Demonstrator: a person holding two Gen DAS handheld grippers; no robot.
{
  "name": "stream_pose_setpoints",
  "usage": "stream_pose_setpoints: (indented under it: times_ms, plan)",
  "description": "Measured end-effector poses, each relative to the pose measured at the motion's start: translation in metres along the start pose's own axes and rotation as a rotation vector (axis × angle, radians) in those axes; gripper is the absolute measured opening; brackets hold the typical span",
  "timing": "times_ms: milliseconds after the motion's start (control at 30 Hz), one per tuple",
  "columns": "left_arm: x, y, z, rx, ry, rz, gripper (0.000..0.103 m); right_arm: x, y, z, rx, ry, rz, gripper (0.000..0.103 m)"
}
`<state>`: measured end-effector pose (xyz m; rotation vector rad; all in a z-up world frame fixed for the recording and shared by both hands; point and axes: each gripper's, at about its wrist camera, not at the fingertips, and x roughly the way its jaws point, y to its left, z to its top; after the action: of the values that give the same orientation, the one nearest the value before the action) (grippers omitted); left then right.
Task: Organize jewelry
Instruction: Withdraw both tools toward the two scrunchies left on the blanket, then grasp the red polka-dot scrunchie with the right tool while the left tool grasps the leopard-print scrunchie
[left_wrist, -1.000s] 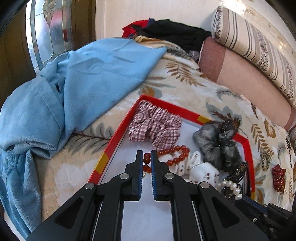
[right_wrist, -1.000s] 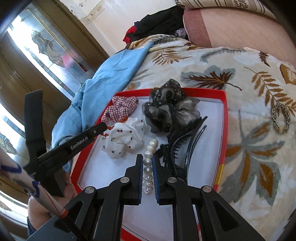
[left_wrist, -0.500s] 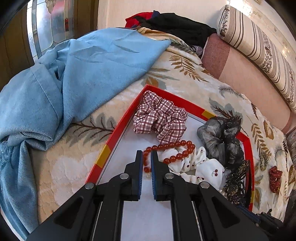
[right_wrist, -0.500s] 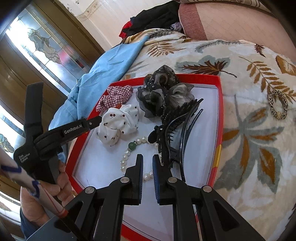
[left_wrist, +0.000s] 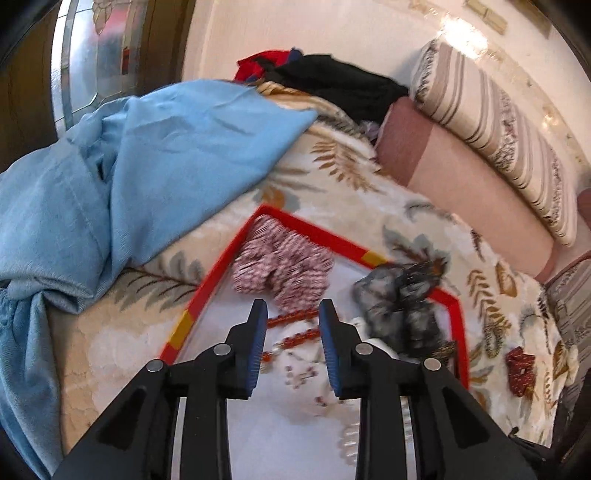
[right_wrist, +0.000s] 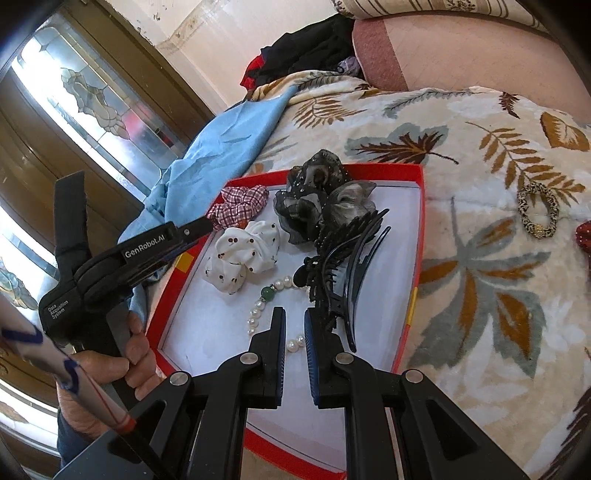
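Centrally, a red-rimmed tray (right_wrist: 419, 236) with a white floor lies on a leaf-patterned bed cover (right_wrist: 480, 295) and carries the jewelry and hair pieces. The left hand-held gripper (left_wrist: 293, 343) hovers over the tray's left part with its jaws opening; a red bead bracelet (left_wrist: 295, 334) lies on the tray floor in the gap between the blue pads, and neither pad presses on it, though this view is blurred. Beyond it sits a red-checked scrunchie (left_wrist: 284, 264) in the tray's far left corner, with a grey-black gauze scrunchie (left_wrist: 402, 306) to its right. The right hand-held gripper (right_wrist: 294, 332) stands with its jaws drawn narrow over the near part of the tray; a pearl bracelet (right_wrist: 258, 314) with one green bead curves on the floor before it, and one of its pearls shows in the slit between the fingertips, seemingly on the floor below them. A white dotted scrunchie (right_wrist: 243, 254) lies beside the pearls, and black claw clips (right_wrist: 340, 266) lie just right of them. Off the tray, on the bed cover, lie a leopard-print hair tie (right_wrist: 537, 210) and a small red piece (left_wrist: 519, 371). A blue cloth (left_wrist: 129, 177) is heaped left of the tray. In the right wrist view a person's hand (right_wrist: 110, 373) grips the left device's handle.
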<state>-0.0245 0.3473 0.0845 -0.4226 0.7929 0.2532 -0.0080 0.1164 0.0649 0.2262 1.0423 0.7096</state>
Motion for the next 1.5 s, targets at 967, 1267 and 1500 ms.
stream_pose_setpoints:
  times_ms: [967, 1267, 1500]
  plan:
    - [-0.047, -0.146, -0.080, 0.212, -0.085, -0.238, 0.039, -0.133, -0.069, -0.053, 0.091, -0.134, -0.139, 0.025]
    - [-0.087, -0.209, -0.154, 0.385, -0.062, -0.279, 0.048, -0.205, -0.115, -0.088, 0.167, -0.231, -0.218, 0.030]
    - [-0.101, -0.251, -0.174, 0.508, -0.100, -0.264, 0.058, -0.230, -0.152, -0.093, 0.247, -0.279, -0.226, 0.034]
